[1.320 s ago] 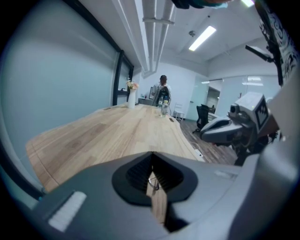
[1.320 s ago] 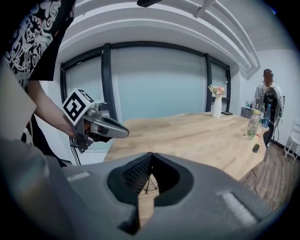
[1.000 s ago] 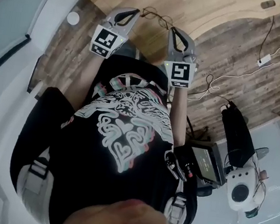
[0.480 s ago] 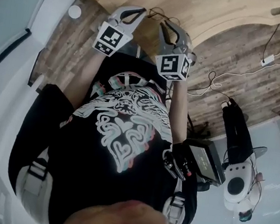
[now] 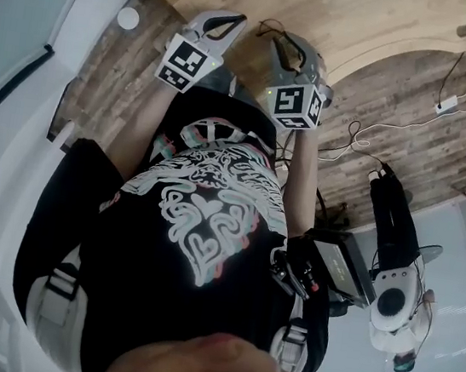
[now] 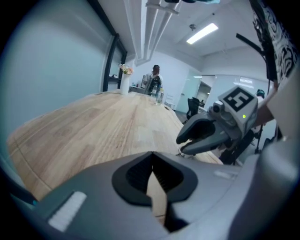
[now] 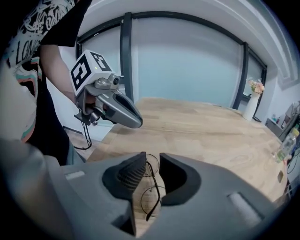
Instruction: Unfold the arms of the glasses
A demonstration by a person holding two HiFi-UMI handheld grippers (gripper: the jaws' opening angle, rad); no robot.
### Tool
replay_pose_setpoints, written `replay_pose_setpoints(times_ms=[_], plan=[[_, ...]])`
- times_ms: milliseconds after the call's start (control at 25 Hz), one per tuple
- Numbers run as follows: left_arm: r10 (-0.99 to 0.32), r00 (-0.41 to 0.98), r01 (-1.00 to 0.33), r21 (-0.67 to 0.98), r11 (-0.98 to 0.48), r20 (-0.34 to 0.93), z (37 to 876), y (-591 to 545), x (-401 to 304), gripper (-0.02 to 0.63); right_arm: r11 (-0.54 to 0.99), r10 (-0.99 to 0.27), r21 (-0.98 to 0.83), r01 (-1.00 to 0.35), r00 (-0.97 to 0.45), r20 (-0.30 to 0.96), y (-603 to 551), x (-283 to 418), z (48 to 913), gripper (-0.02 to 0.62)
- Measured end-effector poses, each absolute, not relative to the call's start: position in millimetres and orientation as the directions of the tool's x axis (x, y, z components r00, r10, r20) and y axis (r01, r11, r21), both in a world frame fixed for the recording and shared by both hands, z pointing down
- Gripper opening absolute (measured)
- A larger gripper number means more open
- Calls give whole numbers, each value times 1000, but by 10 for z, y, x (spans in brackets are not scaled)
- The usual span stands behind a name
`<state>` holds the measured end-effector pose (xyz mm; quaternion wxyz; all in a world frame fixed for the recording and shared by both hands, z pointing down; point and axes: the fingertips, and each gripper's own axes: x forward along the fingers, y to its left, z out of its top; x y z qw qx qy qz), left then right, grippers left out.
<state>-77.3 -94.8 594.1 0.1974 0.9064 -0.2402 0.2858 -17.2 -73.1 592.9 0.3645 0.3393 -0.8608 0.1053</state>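
The wooden bench (image 7: 211,126) stretches ahead of both claws. My left claw (image 6: 152,154) is pressed together with nothing in it. My right claw (image 7: 152,157) has just been opening and stands spread. The glasses (image 7: 153,190) lie on the bench between its jaws, untouched and seemingly folded. They look light, thin-wired and easily bent, so I'd pinch one arm gently near its free end.

Office: meeting table (image 6: 93,131), glass wall (image 7: 187,65)
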Motion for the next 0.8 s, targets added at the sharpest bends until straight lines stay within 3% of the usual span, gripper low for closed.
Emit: replay_pose_setpoints(times_ms=[360,800], plan=[[-350,718,-560,200,-804,601,5874,-1051,-871,-11,894,-351,145,-424,-460,816,-637,-347,6214,103],[-328,723,-553,223,-803,608,5900,-1091,-894,-11,942,-253,124,-312,-420,871,-695,-357,6337,103]])
